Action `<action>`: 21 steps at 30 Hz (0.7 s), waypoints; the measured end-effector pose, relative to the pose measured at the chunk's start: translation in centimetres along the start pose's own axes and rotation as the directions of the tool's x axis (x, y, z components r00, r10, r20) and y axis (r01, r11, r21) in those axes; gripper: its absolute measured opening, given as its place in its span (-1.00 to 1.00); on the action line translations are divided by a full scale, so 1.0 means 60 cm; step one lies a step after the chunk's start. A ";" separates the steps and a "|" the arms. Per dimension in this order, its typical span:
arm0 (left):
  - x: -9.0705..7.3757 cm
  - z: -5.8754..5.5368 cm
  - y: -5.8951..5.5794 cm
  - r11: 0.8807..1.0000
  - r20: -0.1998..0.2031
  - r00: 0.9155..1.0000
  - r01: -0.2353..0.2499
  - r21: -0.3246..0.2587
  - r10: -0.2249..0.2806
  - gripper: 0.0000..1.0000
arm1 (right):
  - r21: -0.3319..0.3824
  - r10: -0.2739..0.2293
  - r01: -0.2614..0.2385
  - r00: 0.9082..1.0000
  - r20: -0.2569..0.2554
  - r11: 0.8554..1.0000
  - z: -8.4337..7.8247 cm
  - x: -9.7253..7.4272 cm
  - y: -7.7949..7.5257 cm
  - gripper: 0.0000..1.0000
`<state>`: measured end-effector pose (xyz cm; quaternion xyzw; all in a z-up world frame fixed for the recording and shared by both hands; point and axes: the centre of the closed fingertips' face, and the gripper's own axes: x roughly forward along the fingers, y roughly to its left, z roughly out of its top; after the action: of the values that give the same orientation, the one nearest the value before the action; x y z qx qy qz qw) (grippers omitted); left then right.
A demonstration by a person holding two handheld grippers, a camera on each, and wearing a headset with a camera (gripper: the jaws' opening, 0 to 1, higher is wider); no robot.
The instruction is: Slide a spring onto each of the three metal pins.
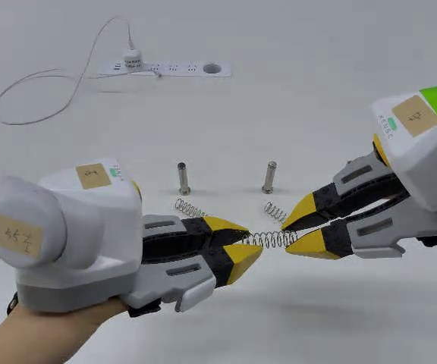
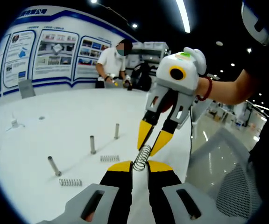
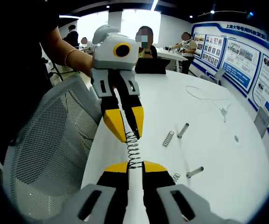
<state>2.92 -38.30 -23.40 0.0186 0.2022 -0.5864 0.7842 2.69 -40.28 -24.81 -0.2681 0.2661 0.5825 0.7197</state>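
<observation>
Three pins point(image 2: 92, 144), two springs point(image 2: 109, 158) — third spring point(image 2: 143, 157) aloft

Tabletop point(image 1: 317, 45): smooth white surface, matt with a soft sheen. Pins point(image 1: 183, 178) — bare grey metal, polished, with bright highlights. Spring point(image 1: 270, 240): fine, bright metal wire. Left claw point(image 1: 253, 240) and right claw point(image 1: 285, 239): matt yellow and black tips that look like plastic, on smooth grey and white plastic housings point(image 1: 89, 227) — tan paper-like labels point(image 1: 93, 175) stuck on. Chair back point(image 3: 46, 140): white open mesh.
</observation>
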 end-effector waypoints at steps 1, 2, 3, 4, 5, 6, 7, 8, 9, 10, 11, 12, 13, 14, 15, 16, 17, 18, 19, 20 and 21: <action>0.000 0.002 0.000 1.000 0.006 1.000 0.000 0.003 0.000 -0.78 | -0.001 -0.002 0.002 1.000 0.004 1.000 0.001 -0.001 0.000 -0.78; -0.001 0.003 0.000 1.000 0.008 1.000 0.001 0.003 -0.001 -0.78 | -0.006 -0.006 0.006 1.000 0.007 1.000 0.002 -0.002 -0.001 -0.77; -0.001 0.005 -0.001 1.000 0.012 1.000 0.003 0.008 -0.003 -0.78 | -0.009 -0.005 0.005 1.000 0.008 1.000 0.003 -0.003 -0.001 -0.77; -0.001 0.006 -0.002 1.000 0.014 1.000 0.005 0.009 -0.005 -0.79 | -0.009 -0.006 0.007 1.000 0.008 1.000 0.003 -0.003 -0.001 -0.77; -0.001 0.007 -0.009 1.000 0.017 1.000 0.026 0.003 -0.026 -0.81 | -0.019 -0.037 0.037 0.999 -0.016 0.999 -0.004 -0.005 -0.009 -0.75; -0.001 0.009 -0.008 1.000 0.024 1.000 0.019 0.000 -0.019 -0.81 | -0.030 -0.032 0.031 0.999 -0.019 0.999 -0.006 -0.004 -0.008 -0.74; -0.001 0.010 -0.008 1.000 0.027 1.000 0.016 0.012 -0.016 -0.82 | -0.023 -0.028 0.027 0.999 -0.017 0.999 -0.007 -0.005 -0.007 -0.75; -0.002 0.008 -0.006 1.000 0.022 1.000 0.012 0.012 -0.012 -0.82 | -0.007 -0.023 0.024 1.000 0.002 1.000 -0.003 -0.006 -0.005 -0.75; -0.002 0.007 -0.006 1.000 0.021 1.000 0.011 0.012 -0.011 -0.82 | 0.000 -0.024 0.024 1.000 0.010 1.000 -0.001 -0.007 -0.005 -0.75; -0.003 0.007 -0.005 1.000 0.024 1.000 0.008 0.010 -0.009 -0.82 | -0.003 -0.027 0.027 1.000 0.014 1.000 0.000 -0.008 -0.006 -0.75; -0.003 0.008 -0.005 1.000 0.028 1.000 0.008 0.009 -0.009 -0.82 | -0.006 -0.028 0.028 1.000 0.012 1.000 0.000 -0.008 -0.006 -0.75; -0.003 0.007 -0.005 1.000 0.029 1.000 0.008 0.006 -0.009 -0.82 | -0.004 -0.028 0.028 1.000 0.009 1.000 -0.001 -0.008 -0.006 -0.74; -0.004 0.008 -0.005 1.000 0.033 0.999 0.008 0.006 -0.008 -0.82 | -0.002 -0.031 0.031 1.000 0.006 1.000 -0.002 -0.008 -0.006 -0.72; -0.004 0.008 -0.004 1.000 0.033 0.999 0.006 0.006 -0.007 -0.82 | -0.002 -0.032 0.032 0.999 0.006 0.999 -0.002 -0.008 -0.006 -0.68; -0.004 0.008 -0.004 1.000 0.033 0.999 0.006 0.005 -0.006 -0.82 | -0.001 -0.033 0.033 0.999 0.005 0.999 -0.003 -0.008 -0.006 -0.66; -0.005 0.009 -0.003 1.000 0.035 0.999 0.004 0.005 -0.005 -0.82 | -0.002 -0.036 0.036 0.999 0.004 0.999 -0.003 -0.009 -0.007 -0.66; -0.005 0.009 -0.003 1.000 0.036 0.999 0.004 0.004 -0.004 -0.82 | 0.000 -0.036 0.036 0.999 0.003 0.999 -0.002 -0.009 -0.006 -0.66; -0.006 0.010 -0.002 1.000 0.038 0.999 0.004 -0.001 -0.004 -0.82 | 0.004 -0.038 0.038 0.999 0.002 0.999 -0.004 -0.009 -0.008 -0.66; -0.007 0.011 -0.001 1.000 0.040 0.999 0.003 -0.002 -0.003 -0.82 | 0.007 -0.040 0.040 0.999 0.000 0.999 -0.004 -0.009 -0.008 -0.65; -0.007 0.011 0.000 1.000 0.042 0.999 0.001 -0.001 -0.001 -0.82 | 0.008 -0.041 0.041 0.999 0.001 0.999 -0.004 -0.010 -0.008 -0.65; -0.008 0.012 0.000 1.000 0.044 0.999 0.001 -0.003 -0.001 -0.82 | 0.011 -0.042 0.042 0.999 0.003 0.999 -0.003 -0.010 -0.007 -0.64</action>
<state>3.04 -38.04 -22.56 0.0044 0.1860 -0.5865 0.7883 3.01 -40.92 -24.48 -0.2688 0.2626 0.5660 0.7338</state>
